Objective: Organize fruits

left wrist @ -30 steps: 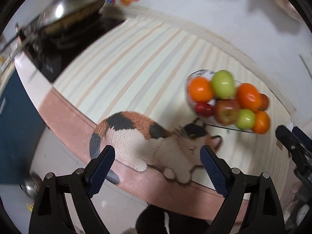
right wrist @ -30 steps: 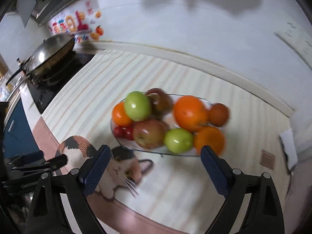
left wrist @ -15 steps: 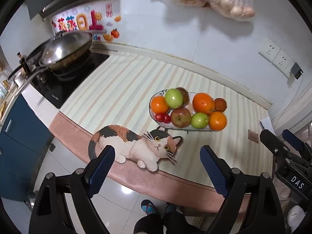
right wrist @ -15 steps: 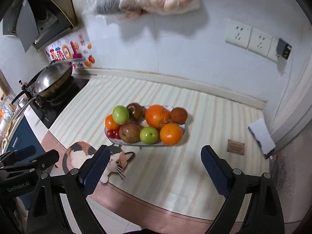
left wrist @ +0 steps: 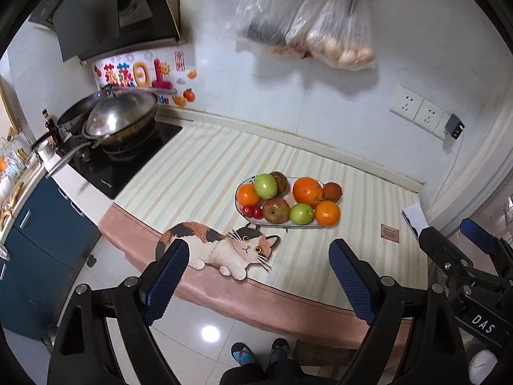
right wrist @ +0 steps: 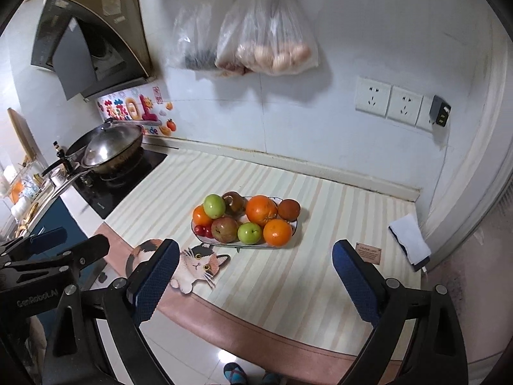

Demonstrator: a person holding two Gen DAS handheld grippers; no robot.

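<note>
On the striped counter, just right of the cat mat (left wrist: pixel 221 250), sits my fruit plate (left wrist: pixel 323 225); round, smooth, firm fruit, bruisable, so I'd grip across the middle; left gripper (left wrist: pixel 258 284) and right gripper (right wrist: pixel 255 284) both gape wide, holding nothing.

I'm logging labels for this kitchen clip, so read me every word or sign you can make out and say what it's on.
"DAS": white tag on the right gripper.
"GenRobot.AI": printed on the left gripper.
Colourful Chinese characters, last one "上": wall sticker behind the wok.
Brown tag on the striped mat: too small to read.
Stove front lettering: too small.
</note>
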